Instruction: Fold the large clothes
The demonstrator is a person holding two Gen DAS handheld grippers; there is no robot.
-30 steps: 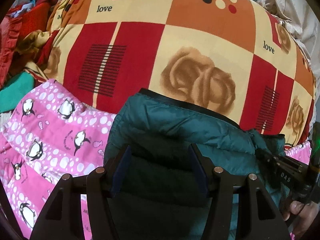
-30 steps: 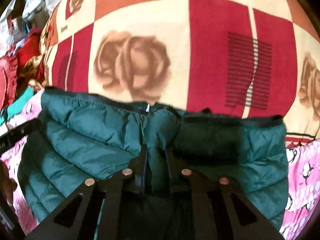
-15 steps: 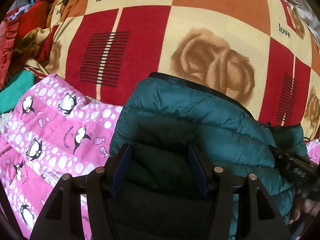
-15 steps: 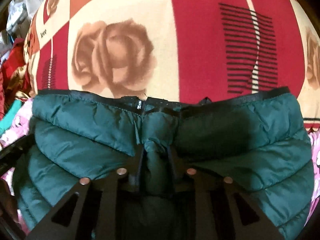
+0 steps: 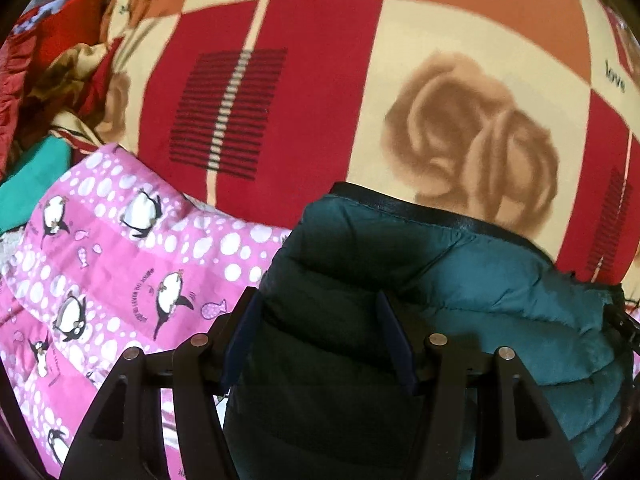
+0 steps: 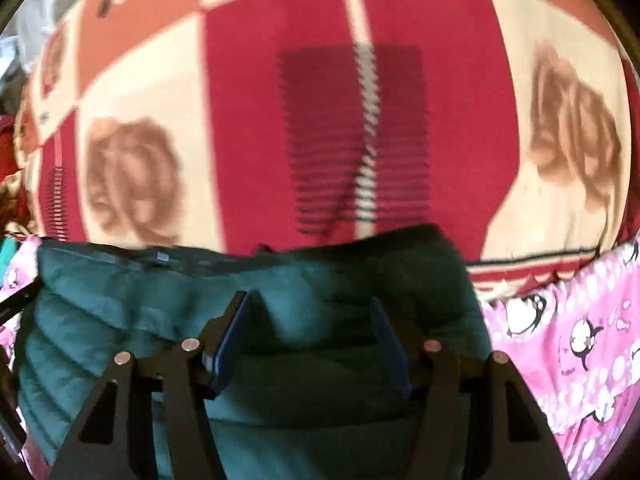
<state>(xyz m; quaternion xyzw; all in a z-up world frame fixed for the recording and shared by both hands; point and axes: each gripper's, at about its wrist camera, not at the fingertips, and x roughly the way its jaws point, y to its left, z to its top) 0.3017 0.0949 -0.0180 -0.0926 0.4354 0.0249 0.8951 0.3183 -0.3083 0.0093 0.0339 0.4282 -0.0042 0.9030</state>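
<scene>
Now both grippers, left (image 5: pixel 318 332) and right (image 6: pixel 310 330), hover spread-fingered over the jacket (image 6: pixel 120 320).

Jacket (image 5: pixel 500 292) is dark teal with black trim, blanket (image 5: pixel 320 80) is red, orange and cream checks with brown roses – sheet (image 5: pixel 112 248) is pink with white dots and penguins.

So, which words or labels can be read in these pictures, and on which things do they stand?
"love": on the blanket, top left, left wrist view.
"love": on the same blanket, right edge.
Curved print beside the penguins on the pink cloth: too small to read.
Small tag on the jacket collar: blurred, unreadable.
</scene>
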